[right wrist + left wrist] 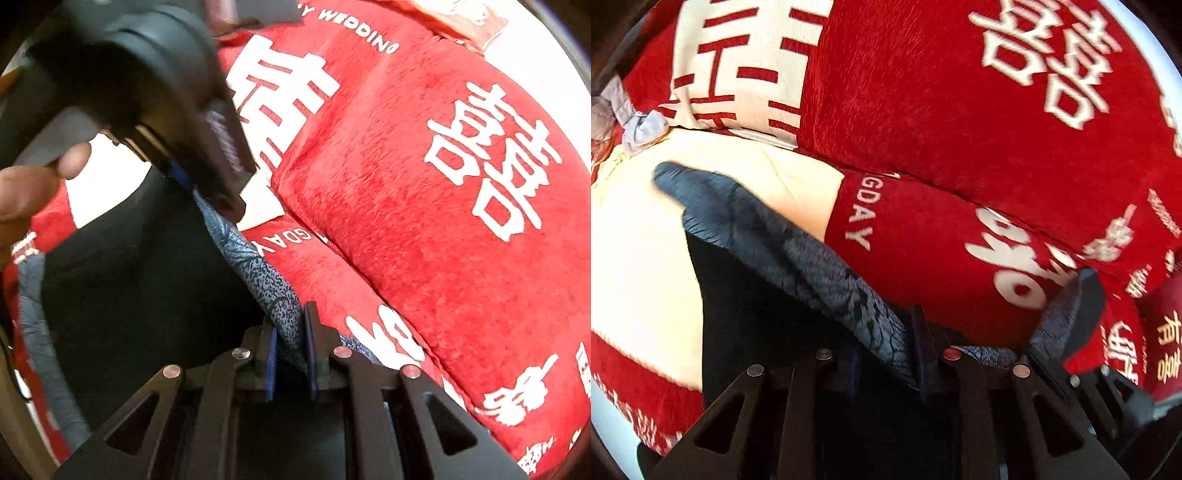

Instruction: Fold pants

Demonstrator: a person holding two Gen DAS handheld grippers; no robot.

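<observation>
The pants (757,229) are blue-grey patterned cloth with a black side, lifted over a red bed cover. My left gripper (886,343) is shut on a bunched edge of them, and the cloth runs away up and to the left. In the right wrist view the pants (258,266) stretch as a taut strip between both grippers. My right gripper (290,350) is shut on that strip between its blue pads (272,363). The left gripper (232,195) hangs above and to the left, clamped on the strip's other end, with a person's hand (33,184) behind it.
A red bed cover (942,110) with large white characters fills both views, with a cream patch (635,240) at the left. A red pillow (424,184) lies to the right. A grey bundle of cloth (635,125) sits at the far left edge.
</observation>
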